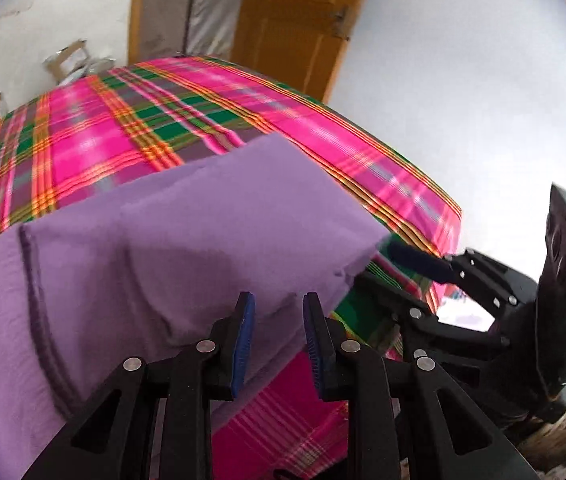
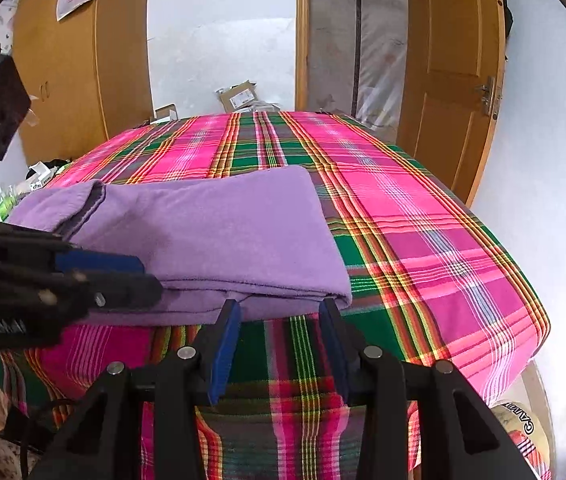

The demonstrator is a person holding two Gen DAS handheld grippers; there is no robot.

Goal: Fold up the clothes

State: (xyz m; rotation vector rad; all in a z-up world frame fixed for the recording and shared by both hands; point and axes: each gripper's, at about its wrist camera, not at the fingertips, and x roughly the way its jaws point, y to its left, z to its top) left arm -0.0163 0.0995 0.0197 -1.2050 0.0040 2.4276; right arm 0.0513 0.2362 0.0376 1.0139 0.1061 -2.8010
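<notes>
Left wrist view: soft purple fleece garment (image 1: 187, 240), lying doubled in layers on the pink-and-green plaid cloth-covered table (image 1: 123, 120), fills 9 to 12 o'clock; left gripper (image 1: 279, 344) parted, holding nothing, right gripper (image 1: 415, 272) at 3 o'clock by the garment's corner. Right wrist view: right gripper (image 2: 279, 344) parted and empty at 6 o'clock below the stacked near edge, a loose flap at 10 o'clock suggesting folding is partly done; only here shows the left gripper's state unclear.

A: What is carrying everything?
B: A table wearing a pink-and-green plaid cloth (image 2: 423, 216).
A: And lying on it?
B: A folded purple garment (image 2: 219, 232), sitting near-left.
</notes>
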